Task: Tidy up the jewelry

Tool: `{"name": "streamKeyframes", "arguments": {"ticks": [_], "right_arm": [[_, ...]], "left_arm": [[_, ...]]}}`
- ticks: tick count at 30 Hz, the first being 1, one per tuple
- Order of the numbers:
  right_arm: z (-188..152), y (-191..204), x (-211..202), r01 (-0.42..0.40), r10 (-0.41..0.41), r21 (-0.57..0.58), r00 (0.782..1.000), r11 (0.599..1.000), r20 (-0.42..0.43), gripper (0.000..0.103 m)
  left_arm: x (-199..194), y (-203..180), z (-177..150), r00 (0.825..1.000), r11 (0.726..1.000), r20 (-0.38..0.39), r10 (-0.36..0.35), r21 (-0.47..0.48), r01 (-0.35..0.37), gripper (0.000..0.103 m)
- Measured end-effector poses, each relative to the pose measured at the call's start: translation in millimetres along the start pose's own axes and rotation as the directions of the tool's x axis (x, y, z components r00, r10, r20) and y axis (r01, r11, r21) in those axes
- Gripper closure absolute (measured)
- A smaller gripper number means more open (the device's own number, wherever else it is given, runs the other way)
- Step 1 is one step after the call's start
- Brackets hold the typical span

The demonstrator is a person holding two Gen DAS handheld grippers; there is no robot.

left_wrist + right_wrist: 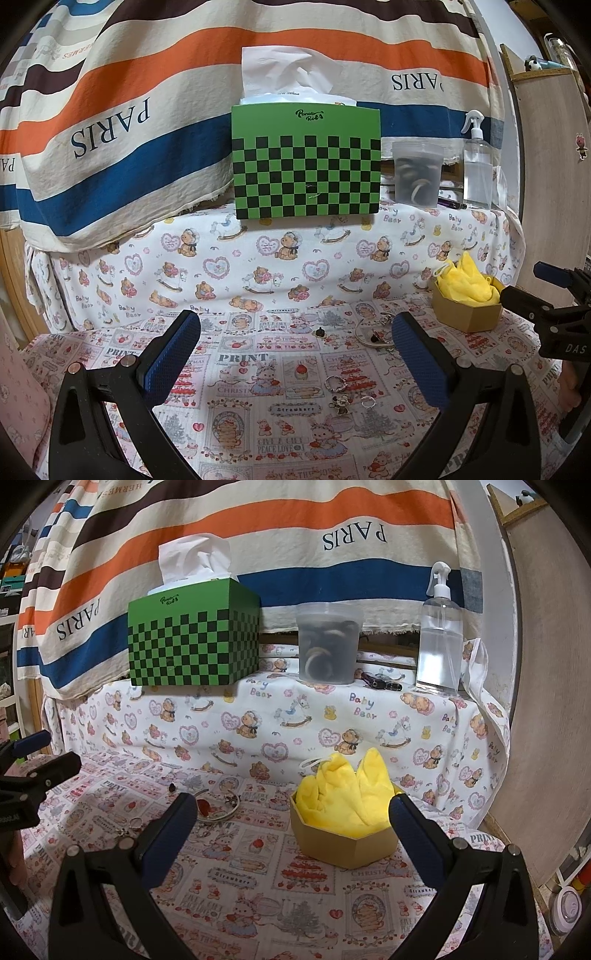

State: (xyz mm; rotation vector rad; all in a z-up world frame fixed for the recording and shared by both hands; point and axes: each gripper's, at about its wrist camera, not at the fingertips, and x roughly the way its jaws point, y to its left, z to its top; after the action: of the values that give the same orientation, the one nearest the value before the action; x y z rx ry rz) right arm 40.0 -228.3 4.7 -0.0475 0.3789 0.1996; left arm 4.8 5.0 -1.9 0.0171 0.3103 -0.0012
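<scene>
Both tongs, left [295, 354] & right [293, 834], wide open, empty.

Tissue box [306, 162] on far raised ledge, centre. Tub [417, 172] right of it, spray bottle [477, 162] further right, pens [451, 203] lying between tub and bottle. Striped cloth [147, 110] hangs behind all. Lower table [258, 369] near. Box [467, 310] on table at right, cloth [466, 284] inside it. Bangle [373, 330] just left of box. Ring [335, 384], charm [339, 401], small ring [367, 401] nearer, clustered, apart from bangle.
</scene>
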Motion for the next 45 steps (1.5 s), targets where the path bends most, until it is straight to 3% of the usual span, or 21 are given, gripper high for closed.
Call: {"name": "streamKeyframes", "arguments": {"ticks": [27, 34, 38, 45], "right_arm": [[-0.6, 0.0, 2.0, 0.009, -0.009, -0.003, 1.000, 1.000, -0.006, 0.000], [-0.7, -2.8, -5.1, 0.025, -0.025, 0.008, 0.999, 1.000, 0.024, 0.000], [-0.1, -0.6, -6.9, 0.031, -0.031, -0.004, 0.999, 1.000, 0.033, 0.000], [0.1, -5.3, 1.0, 0.008, -0.008, 0.013, 1.000, 1.000, -0.008, 0.000]], "left_arm": [[0.0, -0.3, 0.4, 1.000, 1.000, 0.003, 0.005, -0.007, -0.005, 0.000], [-2.8, 4.2, 0.6, 0.999, 0.998, 0.017, -0.049, -0.025, 0.050, 0.000], [-4.9, -0.6, 0.9, 0.999, 0.999, 0.026, -0.032, -0.005, 0.032, 0.000], [3.5, 16.8, 3.0, 1.000, 0.998, -0.016, 0.012, -0.065, -0.013, 0.000]]}}
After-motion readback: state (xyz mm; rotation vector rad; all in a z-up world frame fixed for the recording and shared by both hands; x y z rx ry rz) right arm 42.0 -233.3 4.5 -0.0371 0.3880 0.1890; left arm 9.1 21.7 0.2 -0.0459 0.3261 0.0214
